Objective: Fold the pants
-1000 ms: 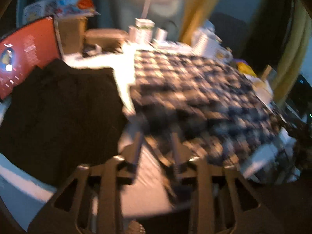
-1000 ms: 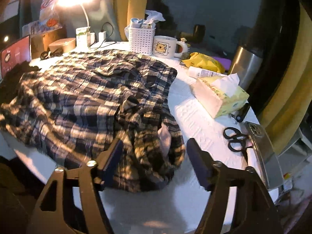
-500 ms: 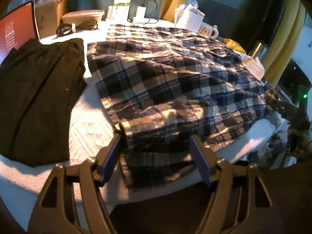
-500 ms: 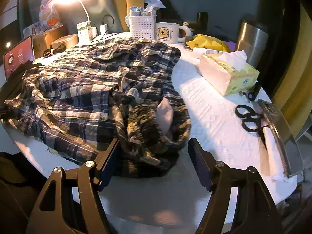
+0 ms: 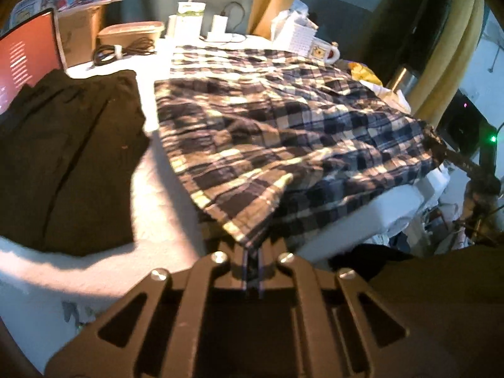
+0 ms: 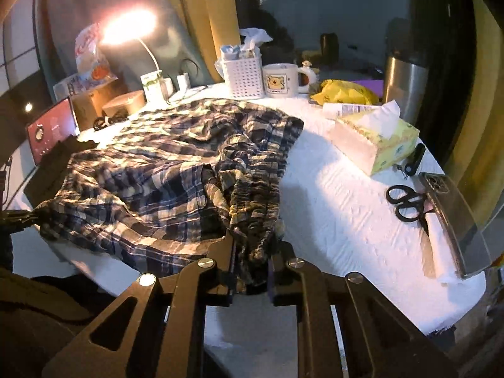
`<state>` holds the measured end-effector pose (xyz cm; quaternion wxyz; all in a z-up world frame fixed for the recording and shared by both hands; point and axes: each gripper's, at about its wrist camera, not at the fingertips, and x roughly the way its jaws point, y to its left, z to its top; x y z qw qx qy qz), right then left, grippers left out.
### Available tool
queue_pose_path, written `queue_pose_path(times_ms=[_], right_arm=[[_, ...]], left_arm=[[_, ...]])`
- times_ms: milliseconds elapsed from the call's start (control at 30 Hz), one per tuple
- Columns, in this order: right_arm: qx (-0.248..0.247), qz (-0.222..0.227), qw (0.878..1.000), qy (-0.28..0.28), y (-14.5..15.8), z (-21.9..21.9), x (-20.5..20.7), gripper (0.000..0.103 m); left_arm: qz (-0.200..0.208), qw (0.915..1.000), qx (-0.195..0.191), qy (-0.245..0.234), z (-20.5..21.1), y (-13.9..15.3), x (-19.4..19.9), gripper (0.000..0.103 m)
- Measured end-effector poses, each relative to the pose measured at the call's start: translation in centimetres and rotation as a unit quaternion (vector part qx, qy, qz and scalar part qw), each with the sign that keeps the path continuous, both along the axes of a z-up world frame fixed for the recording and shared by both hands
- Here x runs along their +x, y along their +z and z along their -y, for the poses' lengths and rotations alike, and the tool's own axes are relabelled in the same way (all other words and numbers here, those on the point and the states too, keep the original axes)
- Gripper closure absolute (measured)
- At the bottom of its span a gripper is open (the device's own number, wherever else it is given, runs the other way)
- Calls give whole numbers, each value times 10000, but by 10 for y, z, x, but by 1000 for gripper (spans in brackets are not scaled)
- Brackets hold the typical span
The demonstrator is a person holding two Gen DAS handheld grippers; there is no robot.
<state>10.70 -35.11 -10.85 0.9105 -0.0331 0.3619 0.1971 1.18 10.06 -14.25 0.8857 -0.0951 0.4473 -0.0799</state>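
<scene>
On the lamp-lit white table (image 6: 340, 208) the pants (image 5: 283, 132) lie spread and rumpled, unfolded; my left tongs (image 5: 252, 253) pinch a hem corner, my right tongs (image 6: 252, 252) the waistband.

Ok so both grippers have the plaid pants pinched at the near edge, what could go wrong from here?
The right gripper holds a thick bunched wad of the plaid pants, so the fold may come out lumpy. The left gripper grips only a thin corner, which could slip out. Sweeping the cloth toward the far side might knock the mug or the white basket beside it.
</scene>
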Motion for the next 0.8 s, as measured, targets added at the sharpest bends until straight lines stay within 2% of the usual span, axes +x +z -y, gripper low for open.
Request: queue_pose_path(times_ms=[100, 267, 333, 467, 500, 567, 600, 633, 700, 800], right_arm=[[-35, -150, 9999, -57, -10, 2, 0, 87], [-240, -548, 9979, -230, -44, 4, 3, 87], [-278, -645, 9973, -231, -50, 6, 3, 87], [-433, -684, 9967, -105, -48, 7, 3, 86], [-471, -668, 9966, -92, -46, 10, 5, 83], [-583, -583, 9966, -92, -37, 14, 7, 65], [-667, -444, 9967, -126, -29, 17, 7, 47], [-690, -365, 9968, -139, -24, 19, 9, 36], [-663, -254, 9974, -129, -10, 22, 18, 31], [-761, -101, 9970, -35, 4, 17, 39, 28]], left_arm=[[-229, 9997, -38, -13, -3, -7, -10, 100], [-670, 9974, -229, -121, 5, -33, -24, 100], [-735, 9967, -263, -201, 5, -34, -28, 99], [-639, 9970, -179, -388, -9, -16, -32, 98], [-615, 9974, -107, -374, -14, -11, -32, 97], [-465, 9986, 55, -232, -33, 2, -35, 95], [-324, 9993, 142, -106, -45, 11, -38, 94], [-192, 9997, 168, 16, -59, 19, -41, 93], [12, 9994, 225, 281, -78, 31, -38, 92], [360, 9973, 286, 571, -98, 47, -10, 90]])
